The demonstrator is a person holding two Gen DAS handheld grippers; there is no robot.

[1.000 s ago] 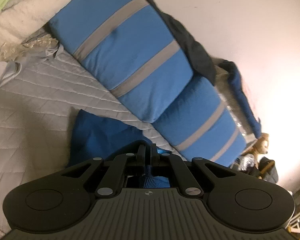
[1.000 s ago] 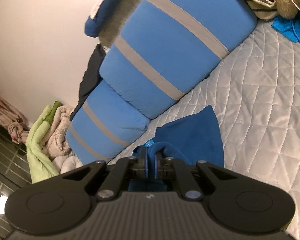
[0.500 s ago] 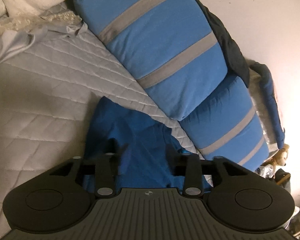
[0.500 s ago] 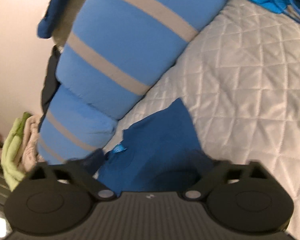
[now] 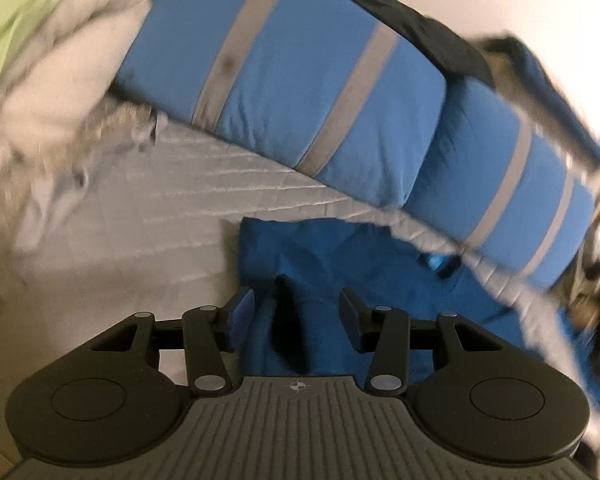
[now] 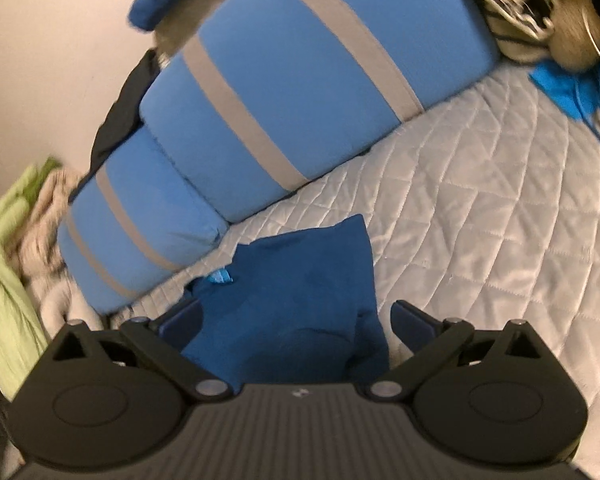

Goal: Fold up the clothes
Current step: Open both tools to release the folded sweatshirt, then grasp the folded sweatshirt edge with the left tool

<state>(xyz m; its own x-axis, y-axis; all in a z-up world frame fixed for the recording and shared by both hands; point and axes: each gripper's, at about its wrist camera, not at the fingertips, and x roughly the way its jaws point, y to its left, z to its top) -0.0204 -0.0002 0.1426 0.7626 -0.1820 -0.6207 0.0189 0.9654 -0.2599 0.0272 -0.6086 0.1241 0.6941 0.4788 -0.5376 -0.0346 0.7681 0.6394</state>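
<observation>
A dark blue shirt (image 5: 340, 272) lies flat on the grey quilted bed (image 5: 160, 208), its top edge toward the pillows, with a light blue neck label (image 6: 220, 277) showing. My left gripper (image 5: 296, 308) is open just above the shirt's left part, holding nothing. In the right wrist view the same shirt (image 6: 300, 280) lies under my right gripper (image 6: 296, 322), which is wide open and empty, with its fingers spread over the shirt's near edge.
Two blue pillows with grey stripes (image 5: 300, 80) (image 6: 280, 72) lie along the wall behind the shirt. A heap of white and green bedding (image 5: 28, 40) (image 6: 8, 248) sits at the left. Light blue cloth and cords (image 6: 572, 88) lie far right on the quilt (image 6: 500, 208).
Both grippers were shut on the shirt's edge a second ago. They have opened and let it go, and the shirt now lies spread on the bed. Both cameras have swung.
</observation>
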